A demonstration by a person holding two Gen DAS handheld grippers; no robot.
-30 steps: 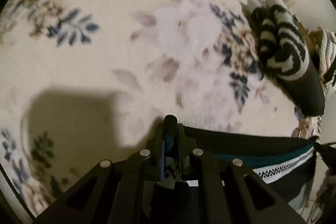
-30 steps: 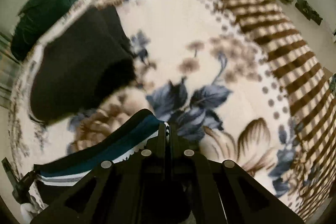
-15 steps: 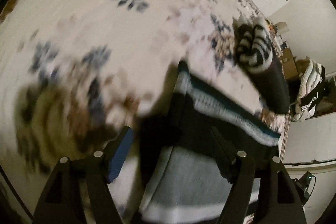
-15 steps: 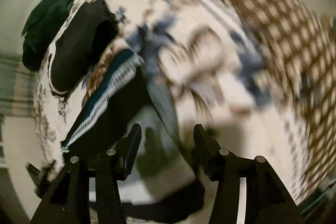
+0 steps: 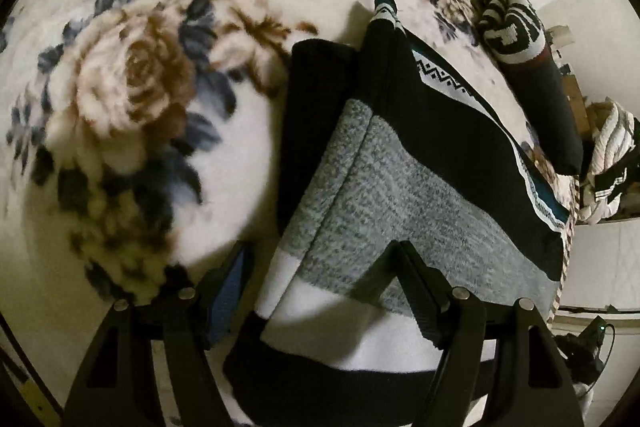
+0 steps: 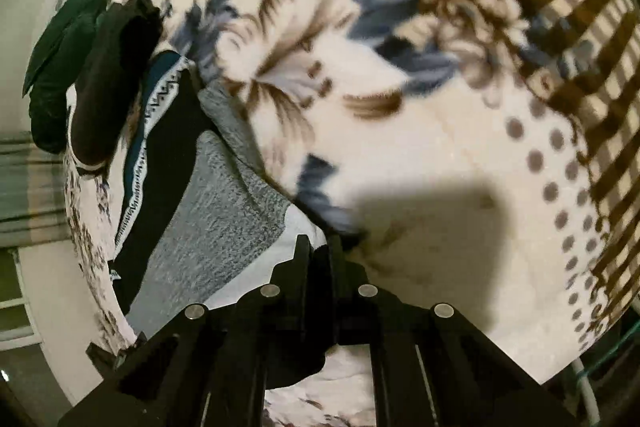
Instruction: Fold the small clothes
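Left gripper [image 5: 320,291]: jaws wide apart, holding nothing.
Right gripper [image 6: 318,247]: jaws just closing, pinching the sock's dark edge.
Sock [image 5: 400,171]: flat on the flowery blanket [image 5: 132,99], right under both grippers.
Risk: pulling one-handed could drag and bunch it.
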